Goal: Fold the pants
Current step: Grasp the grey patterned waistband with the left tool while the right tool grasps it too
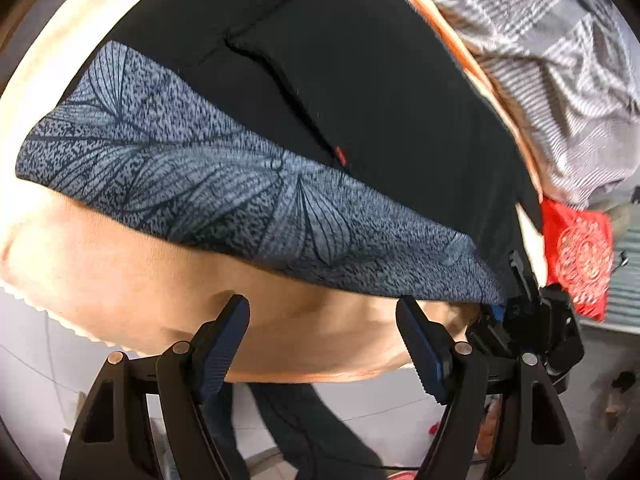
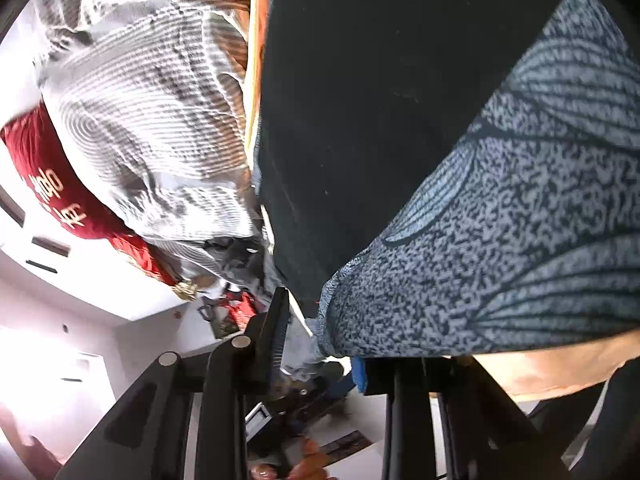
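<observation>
Black pants (image 1: 360, 80) with a grey-blue leaf-print band (image 1: 240, 188) lie spread on a peach sheet (image 1: 180, 292). My left gripper (image 1: 324, 320) is open and empty, its fingers just short of the band's edge. My right gripper (image 1: 532, 304) shows at the band's right corner in the left wrist view. In the right wrist view the pants (image 2: 380, 100) and the band (image 2: 520, 240) fill the frame. The right gripper (image 2: 320, 344) has the band's corner between its fingers; the right finger is hidden under the cloth, so the grip is unclear.
A grey striped quilt (image 1: 560, 60) lies bunched beside the pants, also in the right wrist view (image 2: 152, 100). A red cloth with white print (image 1: 580, 260) lies past it. The bed edge and pale floor (image 1: 380, 408) are below the left gripper.
</observation>
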Motion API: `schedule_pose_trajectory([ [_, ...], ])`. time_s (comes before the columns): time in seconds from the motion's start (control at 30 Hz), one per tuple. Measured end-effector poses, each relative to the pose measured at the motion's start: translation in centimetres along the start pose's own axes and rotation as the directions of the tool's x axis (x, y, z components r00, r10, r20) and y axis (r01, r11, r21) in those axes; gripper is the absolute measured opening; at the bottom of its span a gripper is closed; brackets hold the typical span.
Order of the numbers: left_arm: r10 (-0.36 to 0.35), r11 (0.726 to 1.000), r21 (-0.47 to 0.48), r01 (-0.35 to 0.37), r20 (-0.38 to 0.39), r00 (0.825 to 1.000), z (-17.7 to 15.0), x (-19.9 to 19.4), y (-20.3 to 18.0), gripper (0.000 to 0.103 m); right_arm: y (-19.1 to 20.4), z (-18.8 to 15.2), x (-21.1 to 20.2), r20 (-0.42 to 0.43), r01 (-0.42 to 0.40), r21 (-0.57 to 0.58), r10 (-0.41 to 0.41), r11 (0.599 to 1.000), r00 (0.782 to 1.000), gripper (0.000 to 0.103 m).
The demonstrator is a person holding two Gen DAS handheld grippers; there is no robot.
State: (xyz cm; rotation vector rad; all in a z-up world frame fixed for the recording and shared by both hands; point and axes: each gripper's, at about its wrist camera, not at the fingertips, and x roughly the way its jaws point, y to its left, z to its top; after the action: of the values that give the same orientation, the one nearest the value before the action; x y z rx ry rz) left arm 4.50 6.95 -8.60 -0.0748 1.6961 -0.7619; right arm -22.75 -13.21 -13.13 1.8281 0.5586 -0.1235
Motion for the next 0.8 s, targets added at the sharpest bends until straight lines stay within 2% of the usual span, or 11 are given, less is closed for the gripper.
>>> schedule_pose_trajectory([
  [0.2,-0.061,0.997,-0.055,0.063,0.027,0.998,0.8,-0.8,0.7,0.077,1.4,-0.1,-0.6,-0.018,-0.020,-0.002,0.020,1.000,1.000,0.029],
  [0.3,-0.084,0.991,-0.101,0.092,0.078,0.993,1.5,-2.2,1.7,0.077,1.4,0.0,-0.6,-0.030,0.005,-0.002,-0.005,1.000,1.000,0.029],
  [0.5,-0.030,0.984,-0.172,0.047,0.102,0.994,3.6,-1.7,3.6,0.077,1.8,0.3,-0.2,-0.046,0.025,-0.003,-0.025,1.000,0.999,0.029],
  [0.57,-0.018,0.982,-0.186,0.040,0.120,0.993,4.1,-2.0,3.7,0.060,2.0,0.3,-0.1,-0.047,0.042,-0.002,-0.042,0.999,0.998,0.029],
  [0.6,0.005,0.984,-0.176,0.016,0.117,0.993,4.1,-2.3,3.6,0.039,2.1,0.3,-0.1,-0.047,0.058,-0.005,-0.058,0.998,0.997,0.029],
  [0.63,0.036,0.988,-0.156,-0.018,0.111,0.993,4.3,-2.4,3.5,0.024,2.3,0.3,-0.1,-0.045,0.073,-0.011,-0.074,0.997,0.996,0.029],
  [0.73,0.077,0.994,-0.090,-0.067,0.116,0.990,4.4,-3.6,2.2,0.021,3.4,0.3,-0.3,-0.044,0.116,-0.038,-0.118,0.992,0.992,0.029],
  [0.8,0.083,0.996,-0.043,-0.078,0.139,0.987,4.5,-5.1,1.2,0.018,4.6,0.2,-0.5,-0.047,0.155,-0.075,-0.158,0.985,0.986,0.024],
])
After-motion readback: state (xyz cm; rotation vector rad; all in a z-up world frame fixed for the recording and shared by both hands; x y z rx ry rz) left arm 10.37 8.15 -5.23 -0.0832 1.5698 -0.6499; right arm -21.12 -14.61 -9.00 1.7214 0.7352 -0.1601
